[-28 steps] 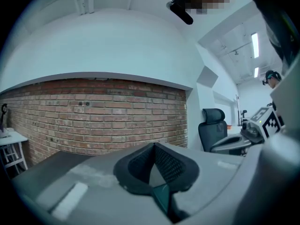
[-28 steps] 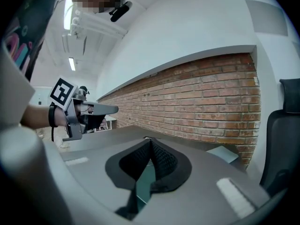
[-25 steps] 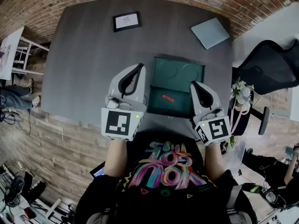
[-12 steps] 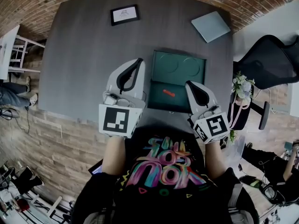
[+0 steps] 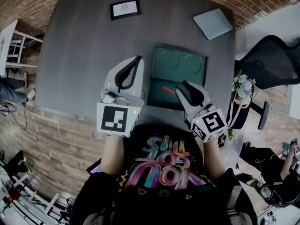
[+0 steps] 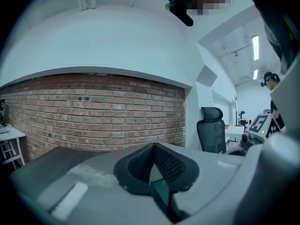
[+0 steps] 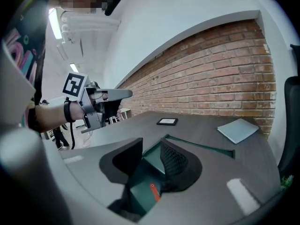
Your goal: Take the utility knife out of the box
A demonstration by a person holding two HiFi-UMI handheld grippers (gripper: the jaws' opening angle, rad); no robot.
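An open dark green box (image 5: 158, 101) lies on the grey table, its lid (image 5: 179, 63) folded back. Inside lies the red utility knife (image 5: 168, 90). My right gripper (image 5: 181, 86) hovers over the box's right part, just right of the knife. Its jaws have just been opening and now stand open; nothing is gripped. In the right gripper view the knife (image 7: 153, 191) shows low between the open fingers (image 7: 176, 165), on the green box floor (image 7: 140, 189). My left gripper (image 5: 138, 60) rests left of the box, fingertips together; a box corner (image 6: 161, 192) shows below its jaws.
A black-framed card (image 5: 124, 8) lies at the table's far left and a grey-blue notebook (image 5: 213, 23) at the far right corner. A black office chair (image 5: 269, 64) and flowers (image 5: 243, 91) stand off the table's right edge. A brick wall lies beyond.
My right gripper has moved left and down over the box toward the knife, and its jaws have gone from shut to open. The left gripper has stayed put.
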